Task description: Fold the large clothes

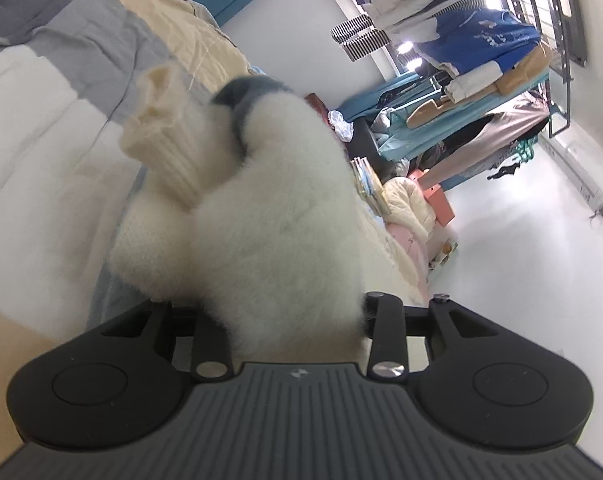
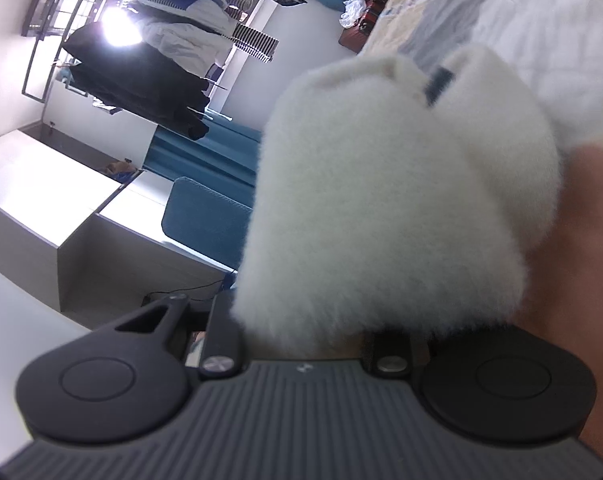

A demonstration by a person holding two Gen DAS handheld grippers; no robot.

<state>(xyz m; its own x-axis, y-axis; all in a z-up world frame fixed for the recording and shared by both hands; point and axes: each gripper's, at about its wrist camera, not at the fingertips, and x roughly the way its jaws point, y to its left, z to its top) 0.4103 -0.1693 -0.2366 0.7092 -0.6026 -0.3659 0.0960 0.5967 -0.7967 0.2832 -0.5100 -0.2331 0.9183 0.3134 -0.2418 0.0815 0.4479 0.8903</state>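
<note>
Bright window glare, fisheye warp, perhaps motion-blurred

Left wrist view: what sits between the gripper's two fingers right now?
A bunched fold of the white fluffy garment fills the gap in the left gripper; its ribbed cuff hangs beyond over the quilt.

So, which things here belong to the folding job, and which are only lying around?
Belong to the job:
- fluffy white garment, bunched in both grippers
- left gripper
- right gripper
- patchwork quilt beneath

Just lying about:
- hanging clothes
- black coat
- white cabinet
</note>
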